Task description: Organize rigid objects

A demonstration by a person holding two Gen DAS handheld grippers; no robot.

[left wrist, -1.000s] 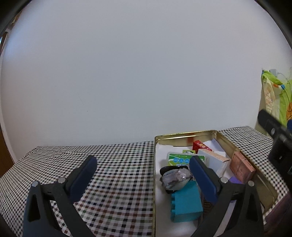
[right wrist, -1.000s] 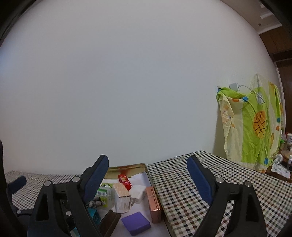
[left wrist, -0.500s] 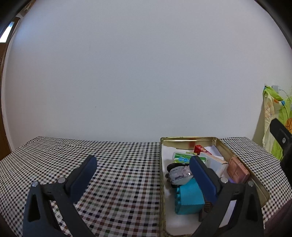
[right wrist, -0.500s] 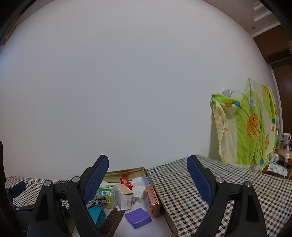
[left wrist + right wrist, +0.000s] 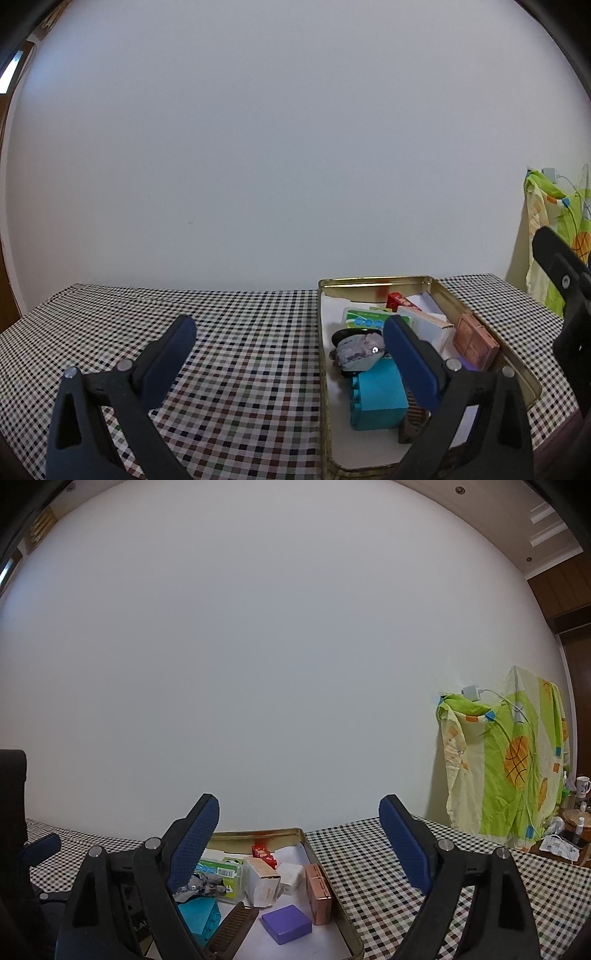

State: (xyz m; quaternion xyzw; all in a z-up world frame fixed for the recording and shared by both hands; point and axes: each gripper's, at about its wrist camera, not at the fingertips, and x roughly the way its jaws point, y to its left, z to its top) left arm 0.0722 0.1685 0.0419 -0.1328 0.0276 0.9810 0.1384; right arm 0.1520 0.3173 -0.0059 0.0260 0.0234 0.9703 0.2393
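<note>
1. Checked tablecloth spreads under a gold tin.
2. Left gripper hovers level over the tin's left wall, fingers wide, empty.
3. Right gripper hangs above the tin's right wall, equally splayed, empty.
4. Inside the tin: teal block, white carton, copper box, purple box.
5. A brown comb, seemingly, is half hidden.

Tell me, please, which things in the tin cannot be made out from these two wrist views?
- Purple block: left wrist view, almost wholly behind the left gripper finger.
- Brown comb: cut off at the bottom, right wrist view.
- Green-labelled box: print too small to read.
- Teal block: half hidden by the right gripper.
</note>
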